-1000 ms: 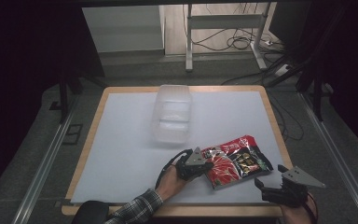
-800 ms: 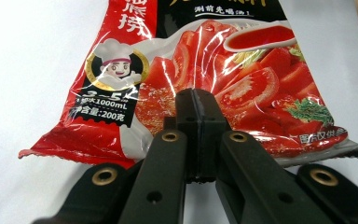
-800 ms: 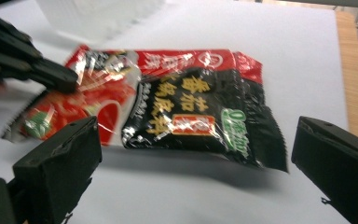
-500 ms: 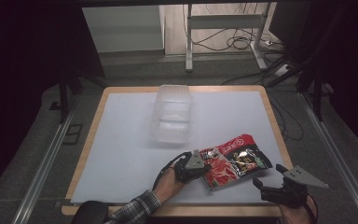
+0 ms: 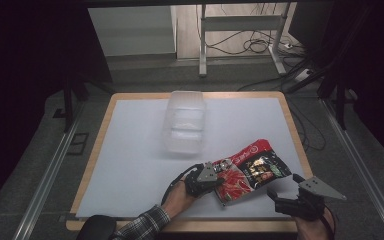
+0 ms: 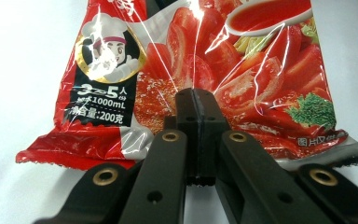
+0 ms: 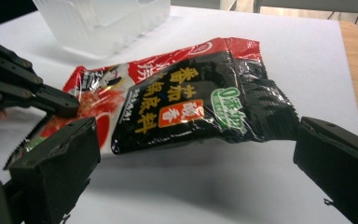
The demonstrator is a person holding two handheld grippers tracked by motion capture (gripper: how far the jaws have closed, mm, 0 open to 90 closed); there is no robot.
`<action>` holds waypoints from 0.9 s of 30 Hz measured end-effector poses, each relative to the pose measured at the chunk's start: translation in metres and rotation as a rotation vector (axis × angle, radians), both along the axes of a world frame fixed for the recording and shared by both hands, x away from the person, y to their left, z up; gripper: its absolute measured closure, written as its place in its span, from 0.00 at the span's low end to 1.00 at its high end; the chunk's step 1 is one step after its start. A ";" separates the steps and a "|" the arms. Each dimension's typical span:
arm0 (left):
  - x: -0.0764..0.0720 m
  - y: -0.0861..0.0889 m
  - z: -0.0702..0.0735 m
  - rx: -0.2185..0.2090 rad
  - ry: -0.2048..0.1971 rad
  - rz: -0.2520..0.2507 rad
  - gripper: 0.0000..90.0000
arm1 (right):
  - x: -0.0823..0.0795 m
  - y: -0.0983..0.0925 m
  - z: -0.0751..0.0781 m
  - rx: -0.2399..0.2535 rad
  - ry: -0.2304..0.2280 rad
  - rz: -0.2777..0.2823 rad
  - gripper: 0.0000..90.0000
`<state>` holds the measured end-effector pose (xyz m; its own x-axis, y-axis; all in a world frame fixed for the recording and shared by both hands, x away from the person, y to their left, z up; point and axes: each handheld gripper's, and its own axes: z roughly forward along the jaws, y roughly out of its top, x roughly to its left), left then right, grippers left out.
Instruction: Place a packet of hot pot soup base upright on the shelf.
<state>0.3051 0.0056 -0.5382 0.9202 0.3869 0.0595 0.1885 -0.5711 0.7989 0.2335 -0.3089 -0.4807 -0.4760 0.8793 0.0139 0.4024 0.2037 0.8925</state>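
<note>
Nearby, clear plastic container (image 5: pixel 184 129): upper centre of the white worktop (image 5: pixel 130 150), apart from the packet.
Sauce packet (image 5: pixel 247 170): lower right, long axis slanting up-right, one end raised.
Left gripper (image 5: pixel 215 181): fingers clamped on packet's lower-left edge.
Right gripper (image 5: pixel 280 196): fingers wide, just beside packet.
</note>
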 end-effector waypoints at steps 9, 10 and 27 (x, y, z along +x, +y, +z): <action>-0.002 0.002 -0.001 0.001 0.002 0.003 1.00 | 0.011 0.013 -0.001 0.047 0.013 -0.021 0.00; -0.003 0.002 -0.001 0.000 0.005 0.003 1.00 | 0.013 0.013 -0.001 0.053 0.011 -0.020 0.00; -0.005 0.004 -0.001 0.007 -0.001 -0.001 1.00 | 0.044 0.024 -0.006 0.130 0.072 -0.073 0.10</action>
<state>0.3005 0.0100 -0.5395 0.9207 0.3851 0.0632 0.1869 -0.5774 0.7948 0.2771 -0.2851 -0.4865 -0.4044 0.9003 0.1611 0.4756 0.0565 0.8779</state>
